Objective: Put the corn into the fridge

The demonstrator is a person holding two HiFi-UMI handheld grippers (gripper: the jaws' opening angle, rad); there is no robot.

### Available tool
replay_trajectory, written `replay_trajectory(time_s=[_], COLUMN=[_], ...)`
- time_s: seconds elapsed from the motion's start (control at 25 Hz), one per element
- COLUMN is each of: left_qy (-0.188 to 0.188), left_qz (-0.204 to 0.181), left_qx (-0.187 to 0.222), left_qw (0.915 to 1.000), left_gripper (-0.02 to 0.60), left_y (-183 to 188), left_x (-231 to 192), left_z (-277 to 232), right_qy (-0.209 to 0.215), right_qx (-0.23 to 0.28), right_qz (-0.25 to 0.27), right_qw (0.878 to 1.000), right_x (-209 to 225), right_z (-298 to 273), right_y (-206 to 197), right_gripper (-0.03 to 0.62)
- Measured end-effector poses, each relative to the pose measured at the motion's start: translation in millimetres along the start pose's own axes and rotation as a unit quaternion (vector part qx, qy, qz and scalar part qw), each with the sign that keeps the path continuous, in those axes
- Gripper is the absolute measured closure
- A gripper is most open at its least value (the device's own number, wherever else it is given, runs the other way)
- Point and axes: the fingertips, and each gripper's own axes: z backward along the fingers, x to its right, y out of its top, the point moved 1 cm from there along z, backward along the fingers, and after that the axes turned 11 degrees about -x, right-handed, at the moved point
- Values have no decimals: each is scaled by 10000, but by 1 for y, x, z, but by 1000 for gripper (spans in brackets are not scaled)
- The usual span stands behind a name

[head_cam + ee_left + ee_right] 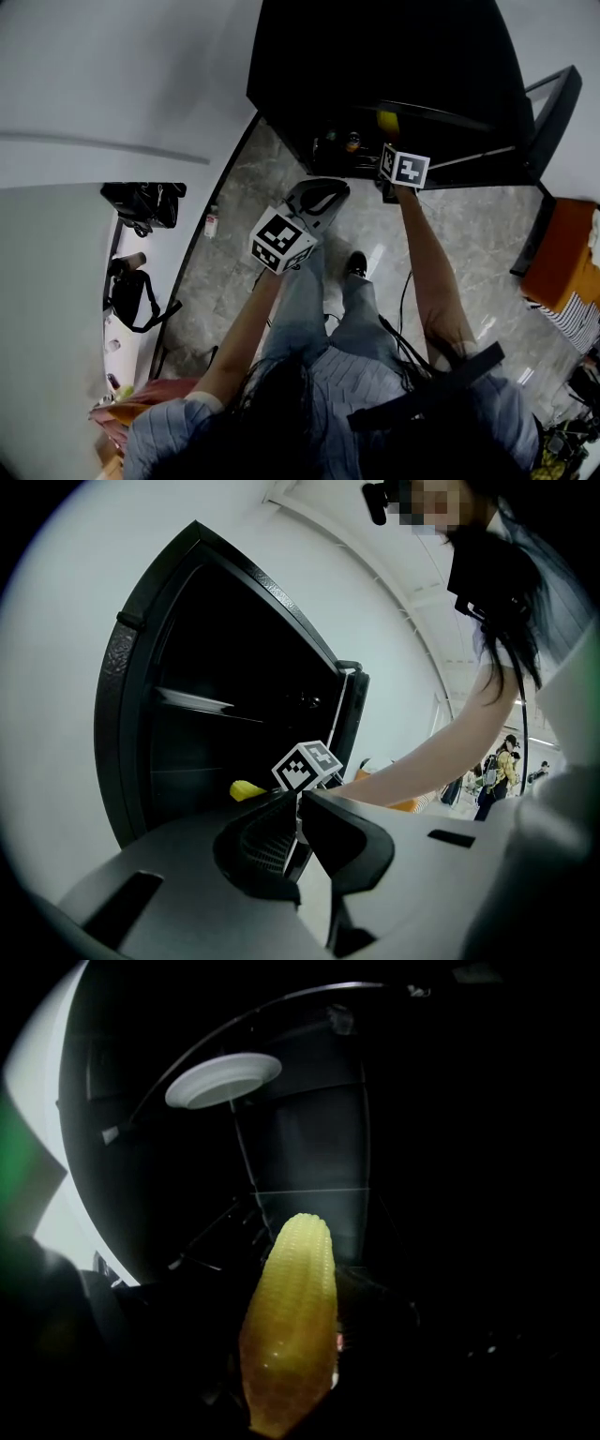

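Corn (291,1326) sits in the right tool (385,131), thick end gripped between the jaws and tip pointing deeper into the fridge (375,56). The fridge door (555,98) is already open, so that step is done. The head view shows the right arm stretched out with the cob just inside the front edge of the opening, low in the cabinet. The right gripper view has it below the shelf that carries a white plate (223,1080), and apart from it. It is too dark there to tell whether the cob touches any shelf; it looks to be in the air. The left tool (298,832) hangs back outside the fridge over the floor (234,244), jaws drawn together with nothing between them. Judged state: carry and reach are basically finished. What's left is setting the cob down on a shelf, releasing, pulling the right tool out, and probably shutting the door.
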Motion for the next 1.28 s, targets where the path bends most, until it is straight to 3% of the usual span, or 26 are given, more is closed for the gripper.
replay_trajectory(time_s=[0.28,0.8,1.08,1.28], left_qy=[37,58,144,135], left_qz=[132,316,482,536], left_qx=[-18,20,-7,-10], left_qw=[9999,9995,9987,9985], left_gripper=[574,574,574,574], left_y=[-10,-18,-26,-26], left_x=[-8,-18,-25,-24], left_z=[2,3,4,0], right_qy=[85,11,267,221], right_qx=[35,220,17,111], right_qz=[-102,-1078,-1050,-627], right_qw=[9999,9939,9941,9977], right_x=[-1,12,4,4], right_z=[-10,-29,-34,-37], right_y=[7,36,41,40], right_gripper=[335,335,335,335])
